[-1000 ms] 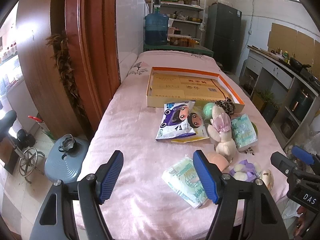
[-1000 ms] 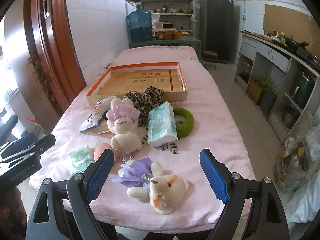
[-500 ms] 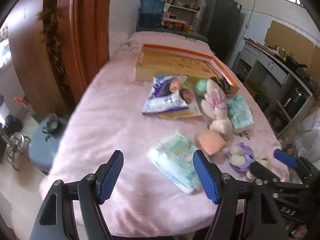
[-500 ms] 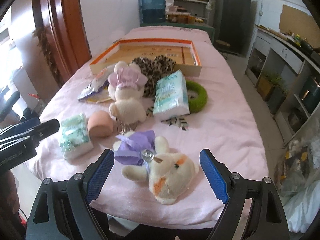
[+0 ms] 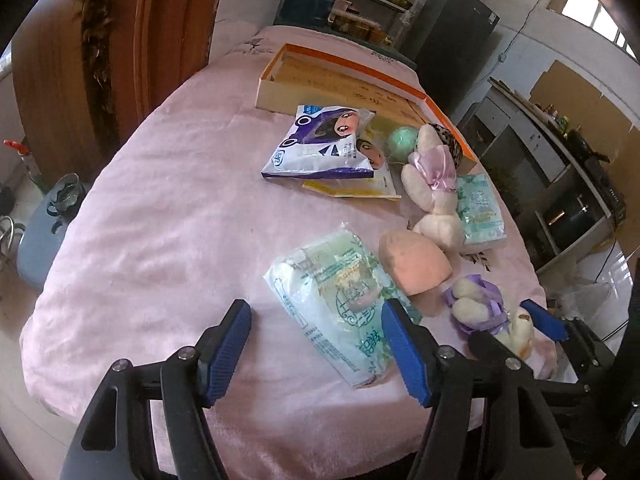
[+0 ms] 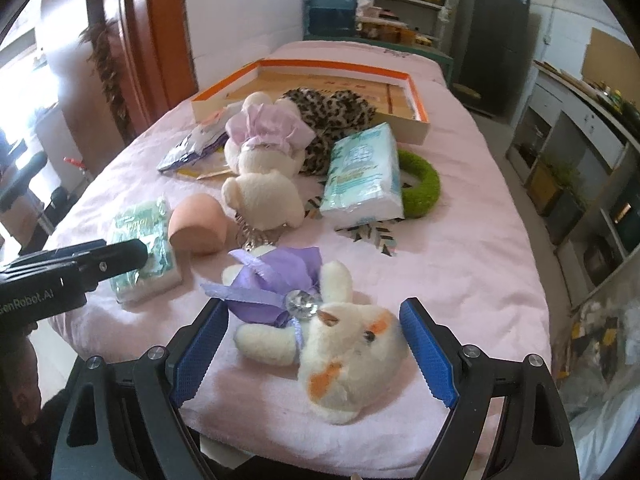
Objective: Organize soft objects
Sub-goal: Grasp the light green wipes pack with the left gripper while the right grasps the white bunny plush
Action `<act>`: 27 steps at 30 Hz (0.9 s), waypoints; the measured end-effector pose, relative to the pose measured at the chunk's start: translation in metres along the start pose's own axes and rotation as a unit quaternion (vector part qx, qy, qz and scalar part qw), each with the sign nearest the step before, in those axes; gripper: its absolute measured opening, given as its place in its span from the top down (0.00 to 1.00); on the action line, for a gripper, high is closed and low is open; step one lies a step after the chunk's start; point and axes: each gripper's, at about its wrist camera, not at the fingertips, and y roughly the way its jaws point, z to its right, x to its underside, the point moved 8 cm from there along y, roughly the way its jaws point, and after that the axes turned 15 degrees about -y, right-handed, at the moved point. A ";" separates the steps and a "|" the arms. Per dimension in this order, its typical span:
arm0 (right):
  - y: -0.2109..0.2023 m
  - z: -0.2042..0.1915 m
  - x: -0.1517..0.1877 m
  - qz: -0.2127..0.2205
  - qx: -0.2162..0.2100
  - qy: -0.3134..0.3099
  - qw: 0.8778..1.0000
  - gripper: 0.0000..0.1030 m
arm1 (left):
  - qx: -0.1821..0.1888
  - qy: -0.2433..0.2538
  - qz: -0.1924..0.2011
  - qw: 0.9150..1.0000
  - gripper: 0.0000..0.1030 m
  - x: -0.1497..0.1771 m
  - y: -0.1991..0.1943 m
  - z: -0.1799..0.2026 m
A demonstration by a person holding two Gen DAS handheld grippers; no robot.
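Left tool: jaws wide but closing, holding nothing; the near end of the tissue pack lies between its blue pads, not pressed by either.
Right tool: jaws wide apart, gripping nothing; the small toy rabbit with a purple bow lies between the pads, near the table's near edge.
Near edge: the pink cloth of the table drops away just below both tools; the rabbit's head sits close to that edge.
Open room, left: a broad bare stretch of cloth runs along the table's left side, from the near edge up to the box.
Middle: a peach sponge sits just right of the tissue pack; behind it a bigger plush rabbit with a pink bow, a second tissue pack leaning on a green ring, and snack bags to the left.
Open room, right: bare cloth right of the ring, up to the table's right edge.
Far: a leopard-print cloth lies against the near wall of a shallow orange-rimmed box; more bare cloth beyond the box.
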 end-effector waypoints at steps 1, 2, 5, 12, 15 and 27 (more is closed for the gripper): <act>0.002 -0.001 -0.001 -0.001 0.000 -0.005 1.000 0.15 | 0.002 -0.003 -0.001 1.000 0.34 0.000 0.000 -0.001; 0.003 -0.001 -0.001 0.000 -0.001 -0.008 1.000 0.15 | 0.006 -0.007 -0.002 1.000 0.34 0.000 0.000 -0.002; 0.006 -0.002 -0.004 0.004 -0.009 -0.011 1.000 0.15 | 0.016 -0.023 -0.006 1.000 0.34 0.002 0.000 -0.004; 0.007 0.000 -0.007 0.010 -0.024 -0.007 1.000 0.30 | 0.033 -0.006 -0.010 0.999 0.42 0.005 0.009 0.012; 0.005 0.002 -0.007 0.014 -0.028 -0.006 0.999 0.35 | 0.047 0.009 -0.010 0.999 0.64 0.008 0.011 0.024; -0.015 0.008 -0.011 0.041 -0.052 0.023 0.998 0.50 | 0.067 0.049 0.029 0.996 0.76 -0.005 -0.013 0.035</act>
